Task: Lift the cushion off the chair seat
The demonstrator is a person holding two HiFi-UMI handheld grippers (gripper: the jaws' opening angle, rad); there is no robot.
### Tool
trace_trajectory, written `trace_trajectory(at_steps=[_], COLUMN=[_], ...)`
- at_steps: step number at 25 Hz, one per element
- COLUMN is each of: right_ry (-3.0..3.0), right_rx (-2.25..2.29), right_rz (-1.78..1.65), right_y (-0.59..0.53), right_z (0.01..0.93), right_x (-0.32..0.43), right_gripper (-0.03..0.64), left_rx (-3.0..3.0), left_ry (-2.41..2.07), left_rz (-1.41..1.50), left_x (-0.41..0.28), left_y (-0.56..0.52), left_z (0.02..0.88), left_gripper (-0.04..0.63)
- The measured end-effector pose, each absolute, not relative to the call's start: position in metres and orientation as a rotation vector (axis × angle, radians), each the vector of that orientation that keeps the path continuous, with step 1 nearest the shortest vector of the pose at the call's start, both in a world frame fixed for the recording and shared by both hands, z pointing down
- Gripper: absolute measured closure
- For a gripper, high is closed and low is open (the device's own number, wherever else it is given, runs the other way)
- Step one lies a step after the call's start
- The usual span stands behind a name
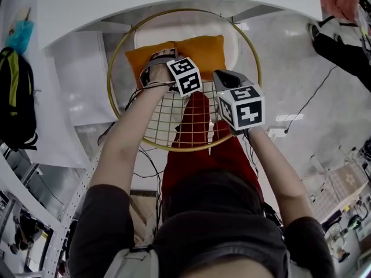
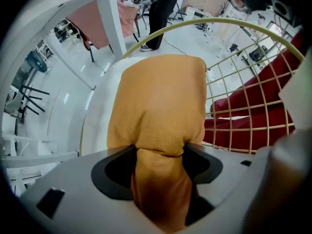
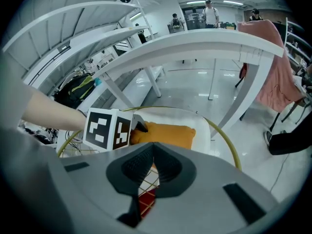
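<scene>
Starting closest to me, my right gripper (image 3: 153,144) hangs above my red trousers (image 1: 197,155) with its jaws together and nothing in them. It is short of the chair and well apart from the cushion.

Next out, my left gripper (image 2: 161,151) points straight down onto the orange cushion (image 2: 161,96). Its jaws are spread wide and the cushion's near edge has bulged up between them. The fabric touches both sides, but I judge it wedged in, not yet clamped.

The cushion lies flat on the white chair seat (image 1: 232,39), inside the gold wire hoop (image 2: 219,19) of the chair. Looking down, its long axis runs left to right across the seat, and my left gripper is over its left half.

The way the cloth folds into the gap suggests it is soft, squashy and probably light. The woven cover should grip well and nothing about it looks fragile. I would take a deep bite of the near edge, stuffing included, not a pinch of cover. Held at one end only, I expect it to droop and swing, so the free right end is the place for my other gripper.

Beyond the chair stands a white table (image 3: 204,43), with a black backpack (image 1: 14,97) off to the left.
</scene>
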State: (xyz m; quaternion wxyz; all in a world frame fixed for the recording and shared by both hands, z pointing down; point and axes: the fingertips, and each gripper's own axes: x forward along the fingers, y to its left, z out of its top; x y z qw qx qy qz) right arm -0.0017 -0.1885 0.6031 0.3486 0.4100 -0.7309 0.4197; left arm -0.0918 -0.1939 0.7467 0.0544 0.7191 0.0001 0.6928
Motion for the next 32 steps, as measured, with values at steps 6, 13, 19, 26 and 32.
trace_trajectory(at_steps=[6, 13, 19, 26, 32], right_ry=[-1.891, -1.879, -1.878, -1.881, -1.875], right_rx=[1.062, 1.057, 1.078, 1.114, 1.159], right_rz=[1.083, 1.082, 1.063, 1.041, 1.038], right_y=[-0.188, -0.183, -0.184, -0.185, -0.182], right_z=[0.604, 0.605, 0.596, 0.583, 0.573], right_x=[-0.001, -0.006, -0.007, -0.005, 0.000], right_gripper=[0.598, 0.598, 0.598, 0.598, 0.598], left_rx=[2.207, 2.253, 2.283, 2.302, 2.341], left_ry=[-0.005, -0.022, -0.070, -0.200, -0.315], left_rz=[2.039, 1.977, 1.927, 1.748, 1.617], left_x=[-0.093, -0.095, -0.096, -0.091, -0.086], left_y=[-0.197, -0.193, -0.197, -0.201, -0.204], left_z=[0.743, 0.728, 0.713, 0.687, 0.657], left_gripper=[0.351, 0.439, 0.460, 0.468, 0.468])
